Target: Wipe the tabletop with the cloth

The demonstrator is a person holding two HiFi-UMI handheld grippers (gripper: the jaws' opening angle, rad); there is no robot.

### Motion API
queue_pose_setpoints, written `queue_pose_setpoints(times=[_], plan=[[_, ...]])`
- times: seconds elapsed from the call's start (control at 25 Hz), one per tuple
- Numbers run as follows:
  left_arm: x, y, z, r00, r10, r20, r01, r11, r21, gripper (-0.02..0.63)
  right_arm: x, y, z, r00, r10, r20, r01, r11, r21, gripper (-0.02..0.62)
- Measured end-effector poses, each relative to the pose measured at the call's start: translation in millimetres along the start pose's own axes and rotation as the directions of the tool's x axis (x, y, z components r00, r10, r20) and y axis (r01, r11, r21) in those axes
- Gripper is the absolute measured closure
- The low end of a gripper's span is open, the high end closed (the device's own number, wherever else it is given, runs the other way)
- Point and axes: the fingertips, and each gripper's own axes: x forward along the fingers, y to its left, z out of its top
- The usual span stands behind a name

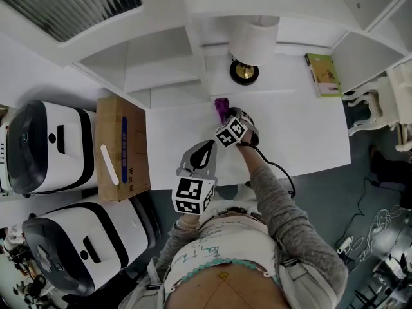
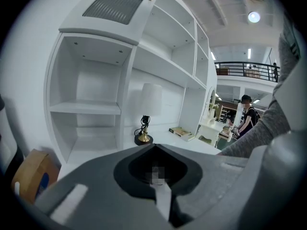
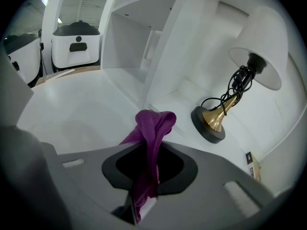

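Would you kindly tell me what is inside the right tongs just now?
A crumpled purple knitted cloth is clamped in the right tongs, its bunched top poking out over the white tabletop. Its lower end is covered by the tongs.

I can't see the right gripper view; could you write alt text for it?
The right gripper has its grey jaws shut on a purple cloth that pokes up over a white tabletop. To the right stands a lamp with brass stem, black base and white shade, beside white shelves.
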Motion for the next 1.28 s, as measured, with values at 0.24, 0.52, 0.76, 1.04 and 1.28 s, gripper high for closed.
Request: queue_pose_setpoints(times=[0.24, 0.52, 0.76, 1.04, 1.28], plan=[[9.2, -10.2, 0.2, 1.0, -0.008, -0.004, 0.008, 1.0, -0.002, 0.604, -2.0, -12.1, -8.9, 1.0, -0.017, -0.005, 0.017, 1.0, -0.004, 0.525], [20.6, -22.0, 2.2, 1.0, -0.021, -0.005, 0.021, 1.0, 0.005, 0.604, -4.1, -22.7, -20.8, 1.0, -0.017, -0.013, 0.017, 1.0, -0.001, 0.525], [30.3, -32.7, 4.7, 0.999, -0.038, -0.006, 0.038, 0.999, 0.014, 0.604, -5.7, -33.2, -30.5, 1.0, -0.018, -0.015, 0.018, 1.0, 0.016, 0.525], [40.4, -44.8, 6.0, 0.999, -0.051, -0.014, 0.051, 0.999, 0.018, 0.604, -8.4, -48.3, -41.3, 0.999, -0.043, -0.023, 0.043, 0.999, 0.009, 0.525], [48.8, -53.9, 9.0, 0.999, -0.051, -0.011, 0.051, 0.999, 0.017, 0.604, -9.3, -56.2, -49.6, 0.999, -0.03, -0.021, 0.03, 0.999, 0.022, 0.525]])
